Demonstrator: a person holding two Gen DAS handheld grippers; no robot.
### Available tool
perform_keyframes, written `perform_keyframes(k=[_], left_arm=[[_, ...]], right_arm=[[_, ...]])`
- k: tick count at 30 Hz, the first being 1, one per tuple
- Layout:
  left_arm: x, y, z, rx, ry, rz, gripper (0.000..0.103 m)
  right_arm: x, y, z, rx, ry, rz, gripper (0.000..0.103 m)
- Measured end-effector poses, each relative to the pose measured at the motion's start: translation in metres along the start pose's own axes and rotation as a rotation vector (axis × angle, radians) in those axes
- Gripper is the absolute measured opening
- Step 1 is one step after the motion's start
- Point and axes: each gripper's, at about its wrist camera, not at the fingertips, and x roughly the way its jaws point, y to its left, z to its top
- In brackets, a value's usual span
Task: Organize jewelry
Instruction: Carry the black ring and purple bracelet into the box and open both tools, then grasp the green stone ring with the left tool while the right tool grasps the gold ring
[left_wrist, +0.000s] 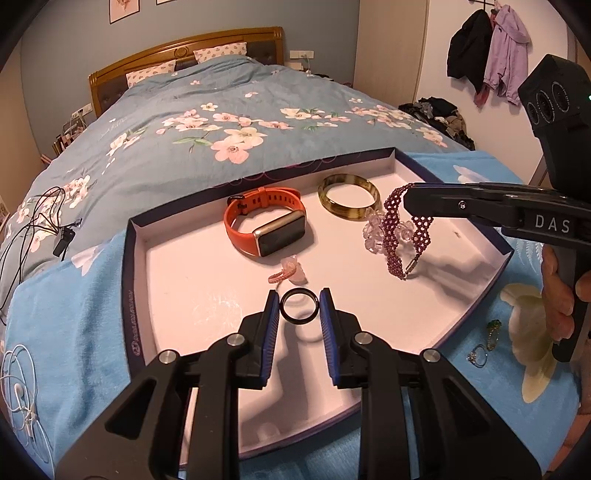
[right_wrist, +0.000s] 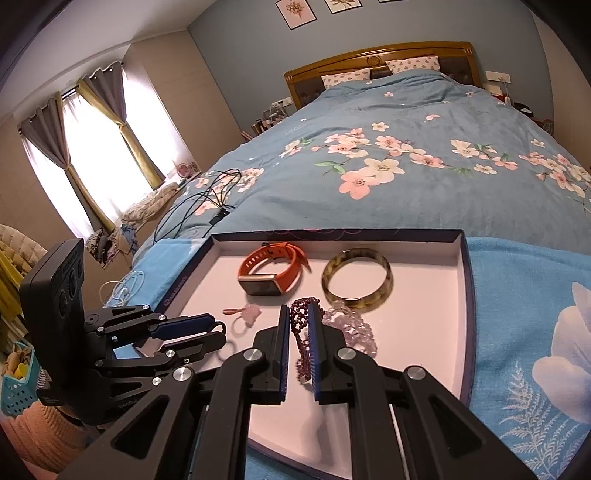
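My left gripper (left_wrist: 298, 308) is shut on a black ring (left_wrist: 298, 291), held just above the white floor of a dark-rimmed box lid (left_wrist: 129, 266). My right gripper (right_wrist: 299, 325) is shut on a dark red beaded bracelet (right_wrist: 301, 332) that hangs above the lid; it also shows in the left wrist view (left_wrist: 406, 236). In the lid lie an orange smartwatch (left_wrist: 266, 225), a tortoiseshell bangle (left_wrist: 349, 201), a clear bead bracelet (left_wrist: 376, 229) and a small pink ring (left_wrist: 290, 271). The left gripper (right_wrist: 216, 332) shows at the lid's left in the right wrist view.
The lid rests on a blue floral towel (left_wrist: 74, 295) at the foot of a bed. A green ring (left_wrist: 493, 328) and a silver stone ring (left_wrist: 476, 356) lie on the towel right of the lid. Black cables (left_wrist: 33, 225) and white earphones (left_wrist: 18, 387) lie at the left.
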Motion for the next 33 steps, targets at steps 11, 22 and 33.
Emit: perform_keyframes(k=[11, 22, 33], left_arm=[[0.020, 0.004, 0.005, -0.024, 0.037, -0.010, 0.023], [-0.008, 0.002, 0.006, -0.019, -0.037, 0.006, 0.041], [-0.077, 0.008, -0.019, -0.043, -0.156, -0.013, 0.046]], right_arm=[[-0.002, -0.007, -0.002, 0.003, 0.004, -0.066, 0.011], [-0.015, 0.001, -0.009, -0.024, 0.000, -0.058, 0.023], [-0.055, 0.021, -0.035, -0.096, -0.018, -0.036, 0.030]])
